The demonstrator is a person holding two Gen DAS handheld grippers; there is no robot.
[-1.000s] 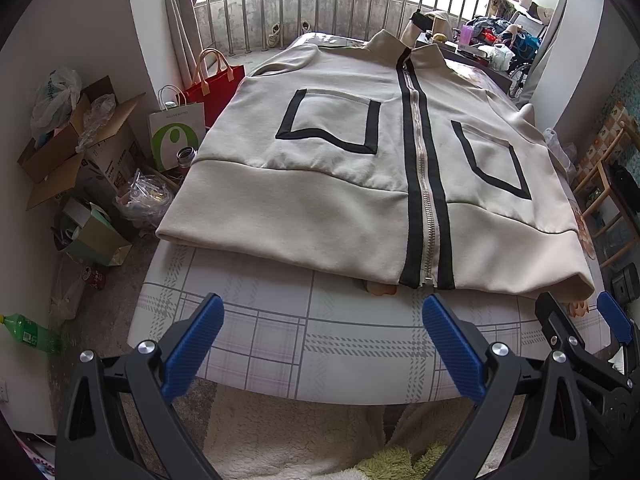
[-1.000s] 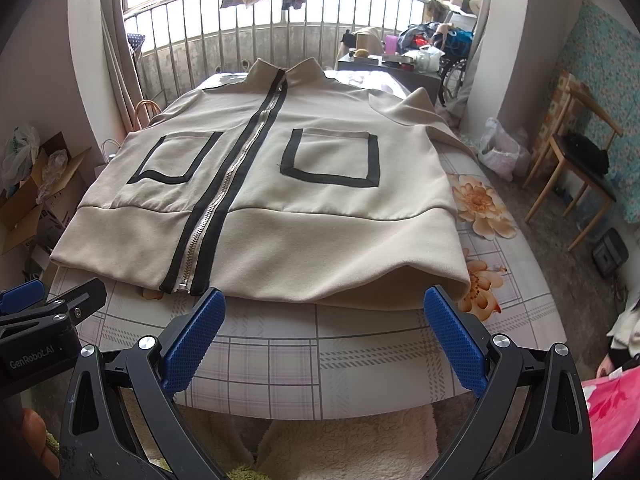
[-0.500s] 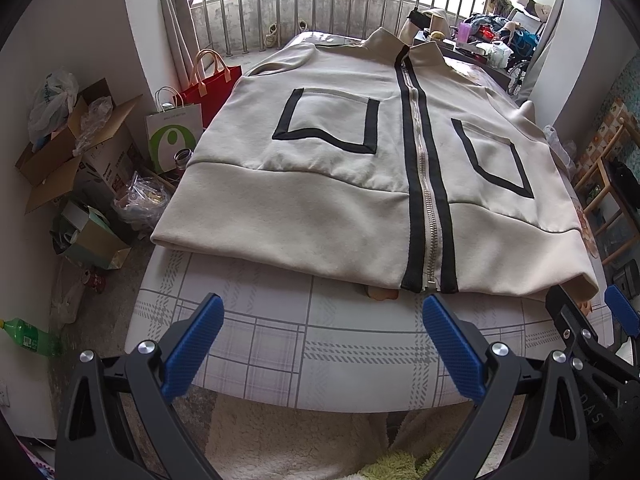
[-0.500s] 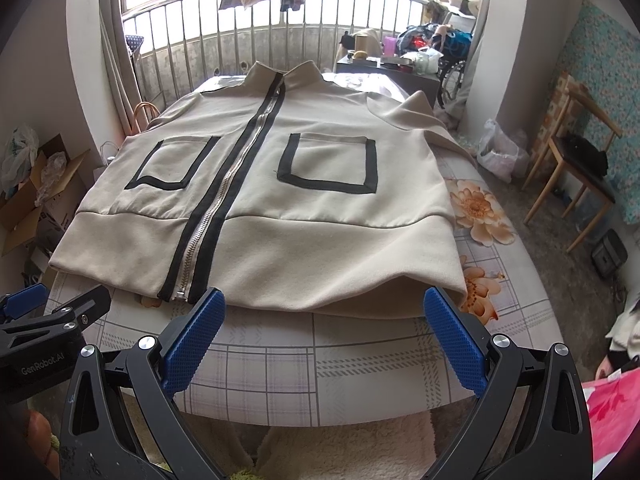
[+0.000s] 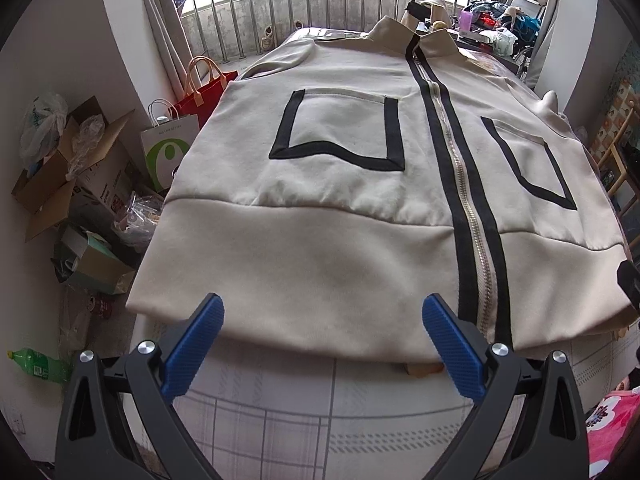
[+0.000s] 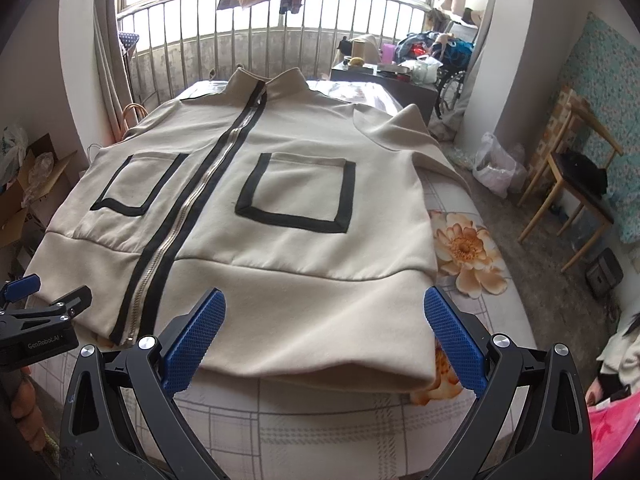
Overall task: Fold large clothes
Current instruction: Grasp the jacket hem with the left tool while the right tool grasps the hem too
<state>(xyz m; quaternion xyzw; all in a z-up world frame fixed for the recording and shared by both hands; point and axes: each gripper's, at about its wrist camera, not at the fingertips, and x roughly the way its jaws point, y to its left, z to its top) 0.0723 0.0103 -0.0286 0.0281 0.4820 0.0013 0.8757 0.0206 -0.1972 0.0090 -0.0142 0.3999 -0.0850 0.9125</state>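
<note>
Looking through the left wrist view: left gripper [image 5: 322, 344] wide open, holding nothing, just over the near hem of the beige jacket [image 5: 360, 184], spread flat and zipped on the bed [image 5: 320, 420]. Better to bite only the hem corner at the left, both layers together.

Turning to the right wrist view: right gripper [image 6: 324, 338] also wide open and empty at the near right hem. Better to lift evenly with the other side, keeping the zipper [image 6: 180, 232] straight.

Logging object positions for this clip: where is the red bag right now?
In the left wrist view the red bag stands on the floor, left of the jacket, just behind the white paper bag and near the balcony railing.
</note>
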